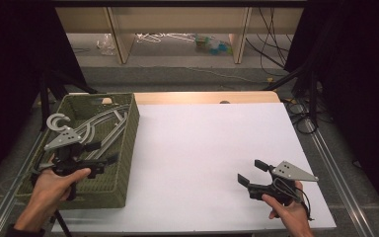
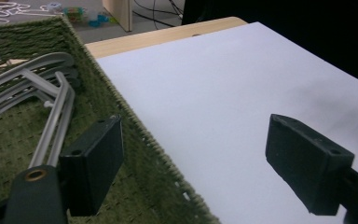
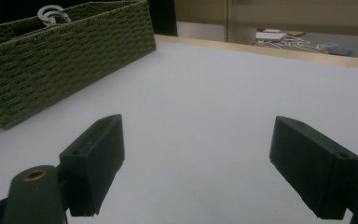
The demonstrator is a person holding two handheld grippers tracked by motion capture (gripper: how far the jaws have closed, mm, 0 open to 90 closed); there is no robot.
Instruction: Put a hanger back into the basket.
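A green woven basket (image 1: pixel 123 148) stands at the table's left and holds several grey hangers (image 1: pixel 103 126). One hanger hook (image 1: pixel 57 120) rises above the basket's left side. My left gripper (image 1: pixel 106 153) is open over the basket's near right part. In the left gripper view my left gripper (image 2: pixel 200 154) straddles the basket wall (image 2: pixel 135 121), one jaw inside near the hangers (image 2: pixel 42 88), the other over the white table. My right gripper (image 1: pixel 251 172) is open and empty near the table's front right. The right gripper view has my right gripper (image 3: pixel 200 158) facing the basket (image 3: pixel 60 60) and hook (image 3: pixel 51 14).
The white tabletop (image 1: pixel 212 148) spreads between basket and right gripper, with a wooden strip (image 1: pixel 202 97) at its far edge. Beyond it are wooden shelf legs (image 1: pixel 121 34), white hangers on the floor (image 1: pixel 163 37), cables (image 1: pixel 271 44) and black stands at both sides.
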